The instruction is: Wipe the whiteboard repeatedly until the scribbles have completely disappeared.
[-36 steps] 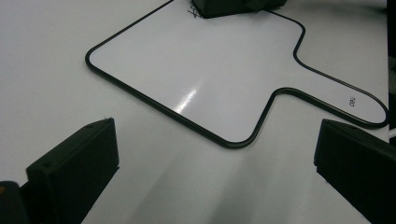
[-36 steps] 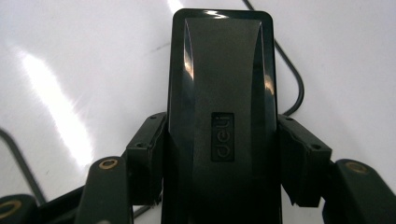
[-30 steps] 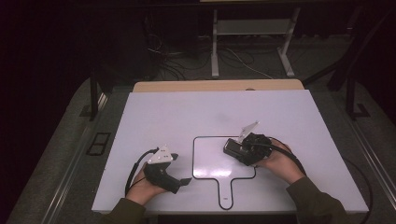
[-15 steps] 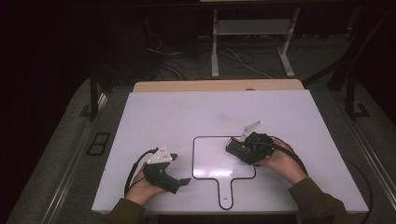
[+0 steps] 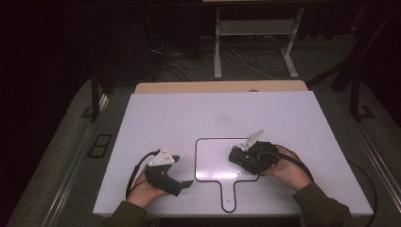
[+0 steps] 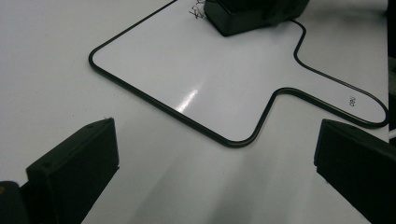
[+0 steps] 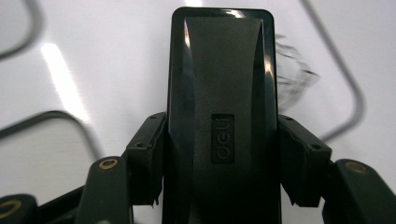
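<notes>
A small white paddle-shaped whiteboard [image 5: 213, 163] with a black rim lies flat on the table, its handle toward the person. My right gripper [image 5: 243, 158] is shut on a black "deli" eraser [image 7: 222, 93], which rests on the board's right part [image 7: 93, 56] beside faint black scribbles [image 7: 292, 74]. My left gripper [image 5: 182, 171] rests on the table just left of the board, with its jaws wide open and nothing between them. In the left gripper view [image 6: 215, 163] the board [image 6: 210, 74] lies ahead, with the eraser [image 6: 247, 16] at its far end beside the scribbles [image 6: 198, 10].
The white table top [image 5: 189, 118] extends bare beyond the board to a wooden strip [image 5: 222, 86] at its far edge. Dark floor, cables and a metal stand [image 5: 255, 28] lie behind. Table edges run close to both forearms.
My right gripper has shifted the eraser slightly toward the person over the board. The left gripper has stayed in place.
</notes>
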The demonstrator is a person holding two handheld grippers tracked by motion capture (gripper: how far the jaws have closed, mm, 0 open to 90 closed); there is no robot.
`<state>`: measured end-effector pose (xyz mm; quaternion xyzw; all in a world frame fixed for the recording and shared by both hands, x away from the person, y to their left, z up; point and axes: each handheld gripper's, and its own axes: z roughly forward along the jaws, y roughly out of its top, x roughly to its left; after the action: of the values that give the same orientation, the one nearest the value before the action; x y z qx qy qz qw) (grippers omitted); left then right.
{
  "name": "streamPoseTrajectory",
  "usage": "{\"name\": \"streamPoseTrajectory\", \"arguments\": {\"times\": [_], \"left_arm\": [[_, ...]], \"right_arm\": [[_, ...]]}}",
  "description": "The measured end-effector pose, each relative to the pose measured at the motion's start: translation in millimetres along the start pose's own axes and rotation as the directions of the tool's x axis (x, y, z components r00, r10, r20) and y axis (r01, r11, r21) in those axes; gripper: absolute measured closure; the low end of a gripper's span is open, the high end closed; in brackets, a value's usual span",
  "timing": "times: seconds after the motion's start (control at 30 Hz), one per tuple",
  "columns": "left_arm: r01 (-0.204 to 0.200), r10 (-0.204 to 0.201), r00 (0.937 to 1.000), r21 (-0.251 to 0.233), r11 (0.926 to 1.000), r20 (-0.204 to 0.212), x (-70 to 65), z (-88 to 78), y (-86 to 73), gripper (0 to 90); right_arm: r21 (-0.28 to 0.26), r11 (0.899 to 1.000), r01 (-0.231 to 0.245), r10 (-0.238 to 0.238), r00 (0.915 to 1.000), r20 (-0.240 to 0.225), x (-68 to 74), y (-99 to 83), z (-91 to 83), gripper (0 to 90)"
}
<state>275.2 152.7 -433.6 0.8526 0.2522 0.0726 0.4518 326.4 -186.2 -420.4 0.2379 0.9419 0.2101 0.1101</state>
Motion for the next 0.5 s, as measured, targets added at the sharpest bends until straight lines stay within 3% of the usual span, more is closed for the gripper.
{"name": "streamPoseTrajectory", "arguments": {"times": [0.1,0.3,0.4,0.5], "left_arm": [[-0.001,0.001,1.0,0.0,1.0,0.001,0.3,0.0,0.0,0.0],[0.003,-0.003,1.0,0.002,1.0,0.001,-0.3,0.6,0.1,0.0],[0.003,-0.003,1.0,0.003,1.0,0.001,-1.0,0.8,0.3,0.0],[0.002,-0.002,1.0,0.003,1.0,0.0,-0.9,1.0,0.4,0.0]], "right_arm": [[0.001,1.0,-0.022,0.022,0.9998,-0.004,-4.0,-1.8,-0.2,38.7],[-0.002,0.999,0.041,-0.041,0.9981,-0.046,13.0,-0.6,-2.1,38.7],[0.004,0.999,0.04,-0.04,0.9988,-0.03,9.3,4.2,0.1,38.7],[0.008,1.0,0.009,-0.009,1.0,0.001,-7.2,14.0,7.3,38.7]]}}
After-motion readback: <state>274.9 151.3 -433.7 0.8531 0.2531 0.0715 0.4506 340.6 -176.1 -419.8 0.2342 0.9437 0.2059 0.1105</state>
